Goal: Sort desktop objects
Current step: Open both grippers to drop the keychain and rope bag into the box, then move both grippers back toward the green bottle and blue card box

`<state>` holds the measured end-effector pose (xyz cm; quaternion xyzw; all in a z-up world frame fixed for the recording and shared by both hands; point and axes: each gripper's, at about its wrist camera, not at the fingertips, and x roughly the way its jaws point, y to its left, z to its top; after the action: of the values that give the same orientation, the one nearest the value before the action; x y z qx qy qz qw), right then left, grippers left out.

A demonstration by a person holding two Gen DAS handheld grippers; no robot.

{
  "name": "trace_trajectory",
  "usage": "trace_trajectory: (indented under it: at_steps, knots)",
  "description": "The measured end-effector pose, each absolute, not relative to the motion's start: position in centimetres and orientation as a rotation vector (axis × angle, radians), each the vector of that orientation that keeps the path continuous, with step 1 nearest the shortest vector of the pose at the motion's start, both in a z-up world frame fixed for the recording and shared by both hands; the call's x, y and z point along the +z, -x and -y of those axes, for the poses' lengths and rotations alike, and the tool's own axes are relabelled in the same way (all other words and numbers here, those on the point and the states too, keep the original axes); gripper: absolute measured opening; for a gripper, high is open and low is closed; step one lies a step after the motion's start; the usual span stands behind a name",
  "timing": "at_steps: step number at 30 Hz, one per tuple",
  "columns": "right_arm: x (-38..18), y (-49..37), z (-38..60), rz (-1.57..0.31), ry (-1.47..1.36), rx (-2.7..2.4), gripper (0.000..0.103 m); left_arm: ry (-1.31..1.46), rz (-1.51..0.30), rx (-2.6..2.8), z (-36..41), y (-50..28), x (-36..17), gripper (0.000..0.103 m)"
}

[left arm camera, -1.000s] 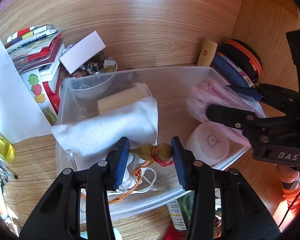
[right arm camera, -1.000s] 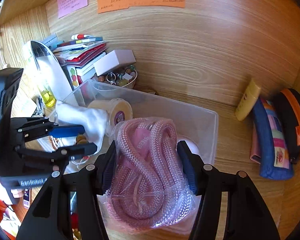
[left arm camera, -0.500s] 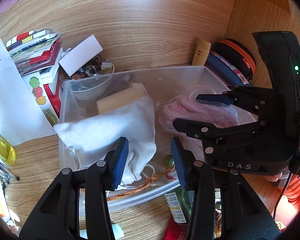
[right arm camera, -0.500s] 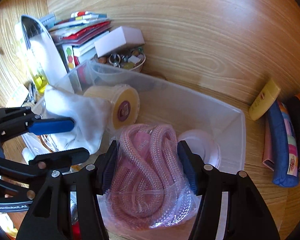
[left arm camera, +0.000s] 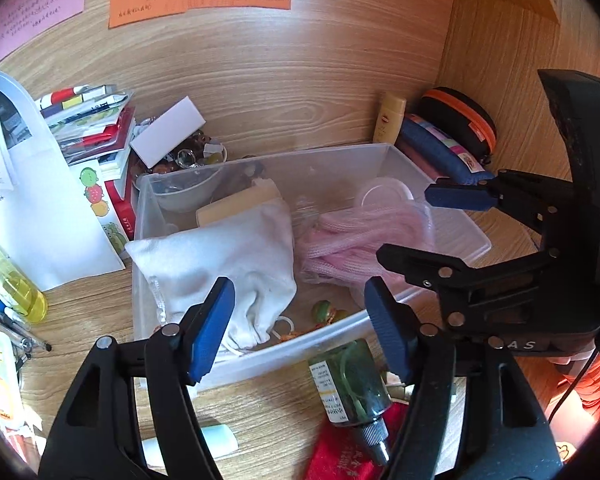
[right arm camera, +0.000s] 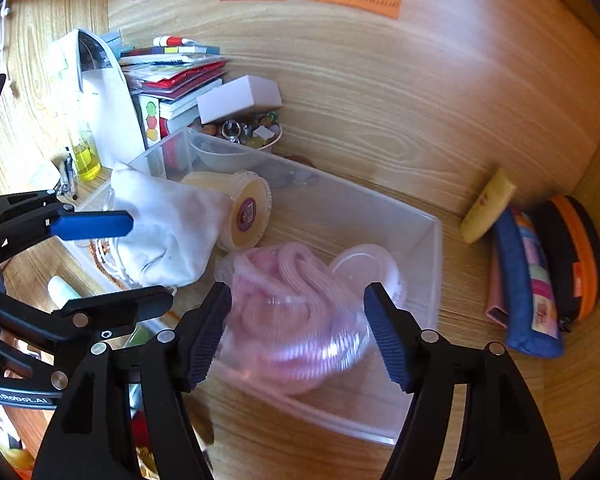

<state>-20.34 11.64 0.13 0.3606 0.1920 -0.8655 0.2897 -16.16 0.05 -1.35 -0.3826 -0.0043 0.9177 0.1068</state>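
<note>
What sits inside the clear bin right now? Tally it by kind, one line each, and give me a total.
White cloth pouch: 1
Bagged pink rope: 1
Yellow round tub: 1
Clear round lid: 1
Small gourd charm on an orange cord: 1
Total in the clear bin: 5

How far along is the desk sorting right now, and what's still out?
Done: the white pouch, yellow tub, bagged pink rope and small gourd charm lie in the clear bin. In hand: nothing; the left gripper and right gripper have just been opening, with nothing clamped. Left: the green bottle, red pouch and white tube remain on the desk.
</note>
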Motion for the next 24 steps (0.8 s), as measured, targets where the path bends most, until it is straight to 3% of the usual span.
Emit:
trace_trajectory:
  at_steps: [3, 5, 10, 12, 20, 24]
  knots:
    - [0.6, 19.4, -12.3, -0.513, -0.94, -2.315, 0.073, 1.114, 0.009, 2.716, 0.0, 15.4, -1.0, 0.069]
    - [0.9, 18.8, -12.6, -0.514, -0.921, -2.322, 0.076, 1.106, 0.01, 2.726, 0.1, 14.9, -0.7, 0.076]
    - [1.5, 17.4, -13.5, -0.502, -0.896, -2.326, 0.078, 1.089, -0.014, 2.758, 0.3, 13.3, 0.0, 0.078]
    - [1.7, 16.9, -13.8, -0.489, -0.895, -2.324, 0.08, 1.077, -0.024, 2.778, 0.5, 12.5, 0.3, 0.084]
    - [2.4, 14.7, -15.3, -0.445, -0.868, -2.338, 0.081, 1.033, -0.061, 2.891, 2.0, 9.0, 1.4, 0.096]
    - [2.3, 13.7, -15.8, -0.426, -0.864, -2.336, 0.081, 1.059, -0.05, 2.93, 3.3, 7.6, 1.1, 0.096]
